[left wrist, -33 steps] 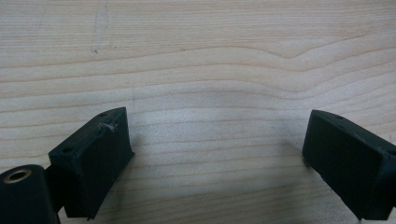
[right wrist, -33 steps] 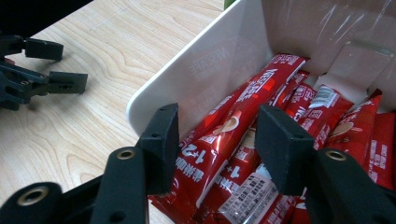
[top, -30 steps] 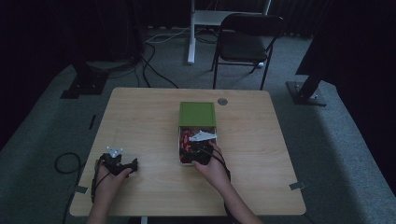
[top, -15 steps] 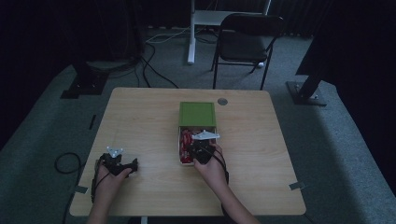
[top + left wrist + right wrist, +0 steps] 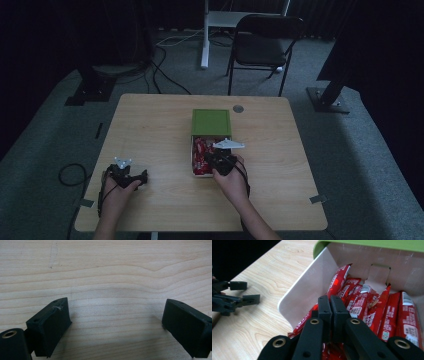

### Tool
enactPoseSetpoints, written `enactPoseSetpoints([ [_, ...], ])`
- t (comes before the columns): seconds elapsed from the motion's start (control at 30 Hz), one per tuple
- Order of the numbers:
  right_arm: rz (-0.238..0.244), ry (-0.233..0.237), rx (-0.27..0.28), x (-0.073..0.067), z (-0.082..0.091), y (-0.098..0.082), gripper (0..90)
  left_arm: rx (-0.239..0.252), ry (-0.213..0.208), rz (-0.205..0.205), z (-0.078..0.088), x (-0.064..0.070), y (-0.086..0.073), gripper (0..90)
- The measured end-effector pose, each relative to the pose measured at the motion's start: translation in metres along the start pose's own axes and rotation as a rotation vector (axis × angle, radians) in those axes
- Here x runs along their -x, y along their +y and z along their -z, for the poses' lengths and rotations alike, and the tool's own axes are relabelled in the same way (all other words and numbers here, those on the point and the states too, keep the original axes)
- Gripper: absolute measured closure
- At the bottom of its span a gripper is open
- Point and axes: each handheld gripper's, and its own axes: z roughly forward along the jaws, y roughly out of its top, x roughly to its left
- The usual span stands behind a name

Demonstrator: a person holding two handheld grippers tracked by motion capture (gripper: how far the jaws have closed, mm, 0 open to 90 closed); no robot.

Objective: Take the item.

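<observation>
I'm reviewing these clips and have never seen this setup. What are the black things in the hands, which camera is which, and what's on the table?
A person sits at a wooden table, holding a hand-held claw in each hand. One picture looks down from above; the other two come from cameras riding on each claw. The left claw is open over bare wood, holding nothing. The right claw has its jaws pressed together inside a white box with a green lid, among red wrapped bars. Whether it pinches a wrapper cannot be told. Behind the table stands a folding chair.
</observation>
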Motion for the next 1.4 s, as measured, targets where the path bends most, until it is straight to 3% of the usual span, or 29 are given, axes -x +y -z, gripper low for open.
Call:
enactPoseSetpoints([
  [0.47, -0.001, 0.062, 0.017, 0.005, 0.023, 0.000, 87.9, 0.000, 0.000, 0.000, 0.000, 0.000, 0.000, 8.5],
  [0.93, 0.005, 0.071, 0.039, 0.013, 0.047, -0.004, 87.9, -0.001, 0.000, -0.001, 0.000, 0.000, 0.000, 8.5],
  [1.4, -0.003, 0.108, 0.079, 0.017, 0.073, -0.003, 87.9, -0.001, 0.000, -0.001, 0.000, 0.000, 0.000, 8.6],
])
